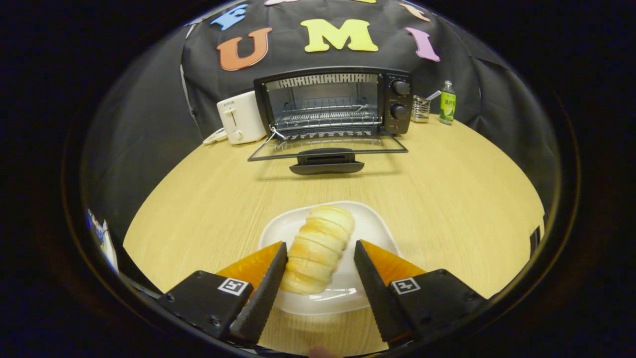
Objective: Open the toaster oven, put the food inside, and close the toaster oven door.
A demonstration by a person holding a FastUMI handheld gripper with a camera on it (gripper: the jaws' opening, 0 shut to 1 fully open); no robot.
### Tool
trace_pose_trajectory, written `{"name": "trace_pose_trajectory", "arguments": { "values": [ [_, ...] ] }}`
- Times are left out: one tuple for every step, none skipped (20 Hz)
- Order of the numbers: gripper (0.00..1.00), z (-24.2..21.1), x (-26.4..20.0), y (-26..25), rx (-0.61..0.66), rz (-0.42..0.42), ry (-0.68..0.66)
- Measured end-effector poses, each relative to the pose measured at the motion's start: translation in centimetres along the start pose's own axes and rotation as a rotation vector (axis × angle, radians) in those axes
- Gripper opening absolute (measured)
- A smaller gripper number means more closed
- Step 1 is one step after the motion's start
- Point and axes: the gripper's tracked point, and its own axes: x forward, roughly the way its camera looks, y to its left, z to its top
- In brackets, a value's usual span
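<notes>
Fingers of your gripper (320, 258) stand spread wide, one on each side of the bread roll (318, 256). The left one lies close against the roll's side and may be touching it; the right one is clearly apart from it, so nothing is gripped. The roll, a ridged pale loaf, lies lengthwise on a white plate (370, 226) that sits on the wooden table (447, 189) under and just ahead of your fingertips.

Beyond the plate, across a bare stretch of table, the toaster oven (334, 102) stands with its glass door (325, 149) dropped flat toward you, handle nearest you, and the wire rack (325, 117) showing inside. Two knobs sit on its right panel. A white pop-up toaster (241, 118) is just beside the oven's left wall. To the oven's right stand a small metal holder (420, 108) and a green bottle (447, 103). Black cloth (149, 114) hangs behind everything.
</notes>
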Motion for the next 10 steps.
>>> {"name": "trace_pose_trajectory", "arguments": {
  "values": [
    [0.84, -0.4, -0.1, 0.2, 0.005, 0.007, 0.011],
    [0.72, -0.1, 0.3, 0.1, 0.010, 0.014, 0.008],
    [0.61, -0.2, -0.1, 0.0, 0.020, 0.019, 0.010],
    [0.55, -0.1, -0.2, -0.2, 0.035, 0.021, 0.006],
    [0.48, -0.1, -0.4, -0.4, 0.047, 0.017, 0.002],
    [0.44, 0.1, -0.7, -0.7, 0.051, 0.012, -0.006],
    [0.40, 0.6, -1.0, -0.9, 0.055, 0.008, -0.021],
    [0.39, 1.2, -1.5, -0.9, 0.053, 0.009, -0.039],
    [0.39, 1.7, -2.0, -1.0, 0.050, 0.005, -0.056],
    [0.39, 2.6, -2.7, -1.1, 0.054, 0.009, -0.076]
  ]
}}
